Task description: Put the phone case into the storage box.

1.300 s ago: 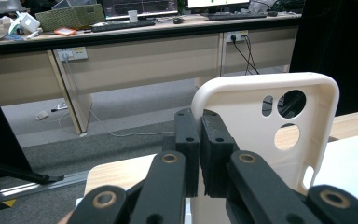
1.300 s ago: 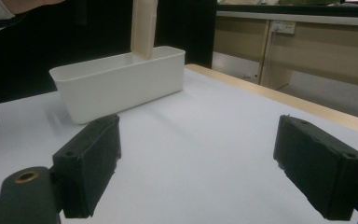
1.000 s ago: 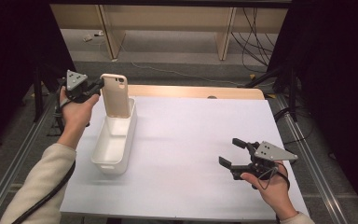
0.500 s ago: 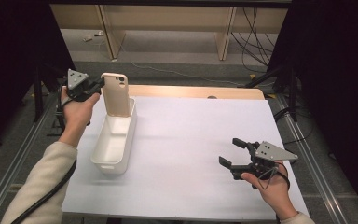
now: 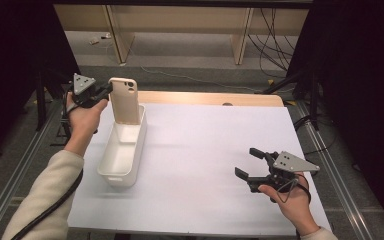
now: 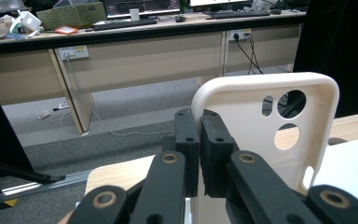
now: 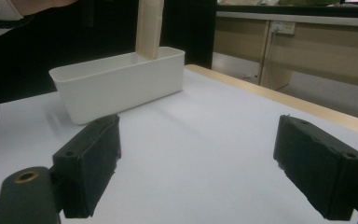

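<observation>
We found no readable brand or label anywhere. At the far left, the left gripper [image 5: 102,93] was clenched on the side edge of a cream phone case [image 5: 125,100], its jaws pinching the rim in the left gripper view, camera cutouts toward the top. The case stood upright, its lower end dipping into the far end of the white bin [image 5: 123,150] on the white table [image 5: 205,150]. Well apart at the right, the right gripper [image 5: 250,163] sat low over the tabletop, jaws spread wide, holding nothing.
</observation>
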Available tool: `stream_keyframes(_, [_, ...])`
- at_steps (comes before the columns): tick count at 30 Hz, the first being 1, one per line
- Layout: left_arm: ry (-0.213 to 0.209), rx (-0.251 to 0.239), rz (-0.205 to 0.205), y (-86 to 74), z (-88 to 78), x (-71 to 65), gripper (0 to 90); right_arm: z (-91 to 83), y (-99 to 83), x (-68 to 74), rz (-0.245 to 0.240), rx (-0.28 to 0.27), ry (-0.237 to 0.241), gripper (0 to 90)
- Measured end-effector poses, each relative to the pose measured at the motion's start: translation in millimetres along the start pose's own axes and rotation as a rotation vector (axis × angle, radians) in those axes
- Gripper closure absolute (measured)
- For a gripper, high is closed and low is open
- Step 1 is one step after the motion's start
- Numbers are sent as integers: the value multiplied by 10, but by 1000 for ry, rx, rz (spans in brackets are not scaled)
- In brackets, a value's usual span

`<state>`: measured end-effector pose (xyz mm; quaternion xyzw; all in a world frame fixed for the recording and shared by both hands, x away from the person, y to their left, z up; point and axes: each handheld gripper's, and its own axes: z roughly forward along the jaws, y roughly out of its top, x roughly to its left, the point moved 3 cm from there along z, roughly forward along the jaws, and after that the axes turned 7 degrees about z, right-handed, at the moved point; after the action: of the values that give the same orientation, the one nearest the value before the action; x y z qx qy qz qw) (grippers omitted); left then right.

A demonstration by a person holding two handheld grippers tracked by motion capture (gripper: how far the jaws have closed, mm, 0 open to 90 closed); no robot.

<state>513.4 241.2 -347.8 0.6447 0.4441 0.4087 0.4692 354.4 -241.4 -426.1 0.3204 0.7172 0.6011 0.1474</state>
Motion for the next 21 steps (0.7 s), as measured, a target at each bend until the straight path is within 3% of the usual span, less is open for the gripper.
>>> stream_keyframes(15, [5,0,3,-1,51,11,865,3,0,-3,0,-4,4,161])
stream_keyframes(16, [6,-1,1,-2,55,9,865,6,7,-24,-30,-18,-4,161])
stream_keyframes(17, [7,-3,-2,-3,60,9,865,0,-2,-6,-4,-3,2,161])
stream_keyframes(21, [11,2,-3,-9,74,22,865,4,-2,-1,0,-5,5,161])
